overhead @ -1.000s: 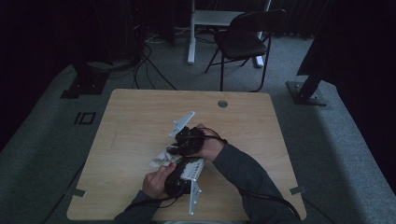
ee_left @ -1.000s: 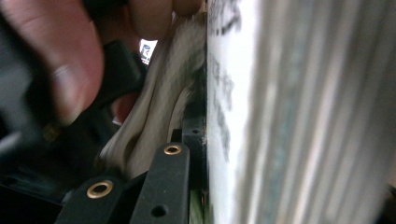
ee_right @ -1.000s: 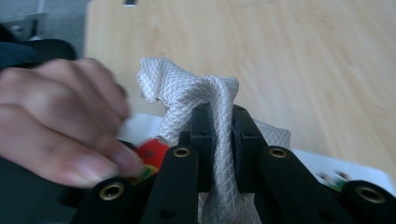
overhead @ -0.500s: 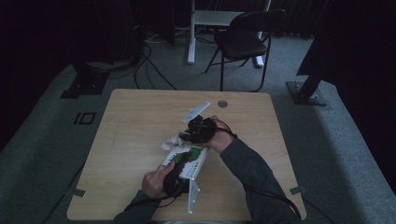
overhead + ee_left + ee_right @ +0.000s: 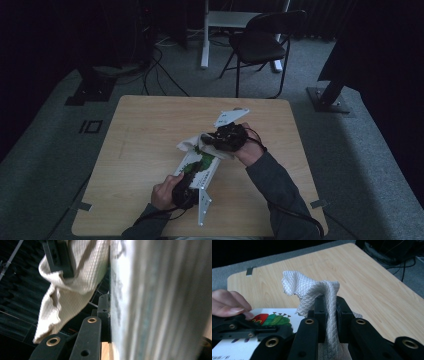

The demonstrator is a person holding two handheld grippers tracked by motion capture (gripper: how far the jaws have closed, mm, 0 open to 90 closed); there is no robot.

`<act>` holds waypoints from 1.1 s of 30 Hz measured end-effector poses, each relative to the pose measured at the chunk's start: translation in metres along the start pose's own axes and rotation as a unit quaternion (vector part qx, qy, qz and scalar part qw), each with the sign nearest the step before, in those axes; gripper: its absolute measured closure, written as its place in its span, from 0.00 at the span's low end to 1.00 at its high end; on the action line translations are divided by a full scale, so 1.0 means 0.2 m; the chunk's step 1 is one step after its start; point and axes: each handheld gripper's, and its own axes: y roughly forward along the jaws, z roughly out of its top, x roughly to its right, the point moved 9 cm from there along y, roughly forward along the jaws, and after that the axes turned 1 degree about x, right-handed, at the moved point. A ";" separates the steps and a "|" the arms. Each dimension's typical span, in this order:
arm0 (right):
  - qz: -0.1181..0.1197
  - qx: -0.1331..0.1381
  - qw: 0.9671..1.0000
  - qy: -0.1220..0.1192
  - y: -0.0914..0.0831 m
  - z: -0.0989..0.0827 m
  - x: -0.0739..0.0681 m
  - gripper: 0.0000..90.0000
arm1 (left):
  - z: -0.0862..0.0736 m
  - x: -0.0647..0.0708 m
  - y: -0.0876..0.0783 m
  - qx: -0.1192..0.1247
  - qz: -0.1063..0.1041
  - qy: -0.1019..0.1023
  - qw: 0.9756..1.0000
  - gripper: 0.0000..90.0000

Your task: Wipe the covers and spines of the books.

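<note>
Lying near the middle of the wooden table [image 5: 140, 150], a white picture book [image 5: 197, 166] with a green caterpillar on its cover has a cream waffle-weave cloth [image 5: 192, 143] resting at its far end. In the right gripper view that cloth [image 5: 322, 293] runs up between the two black jaws, which are pressed together on its fold, its loose corner drooping over to the left. The right gripper [image 5: 218, 140] sits just right of the cloth, with the hand [image 5: 247, 150] behind it. At the book's near end the left gripper [image 5: 186, 189] is clamped on the book's edge; in the left gripper view the cover [image 5: 150, 300] fills the right side, tight against the jaws. A grey three-cornered plate [image 5: 230, 117] tops the right gripper. Beyond the far edge of the table stands a black chair [image 5: 262, 45] on grey carpet.
</note>
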 end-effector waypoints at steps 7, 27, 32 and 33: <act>-0.011 0.023 1.000 0.007 -0.09 -0.01 0.00 0.91 | -0.02 -0.01 0.00 -0.007 -0.010 -0.023 1.000 0.86; -0.043 0.063 0.996 0.042 -0.26 -0.15 0.07 0.91 | -0.09 -0.06 0.01 -0.015 -0.033 -0.113 0.993 0.86; -0.045 0.069 0.995 0.056 -0.28 -0.22 0.10 0.91 | -0.11 -0.08 0.01 -0.019 -0.037 -0.139 0.989 0.86; -0.046 0.070 0.995 0.062 -0.28 -0.23 0.10 0.91 | -0.12 -0.08 0.02 -0.018 -0.037 -0.147 0.988 0.86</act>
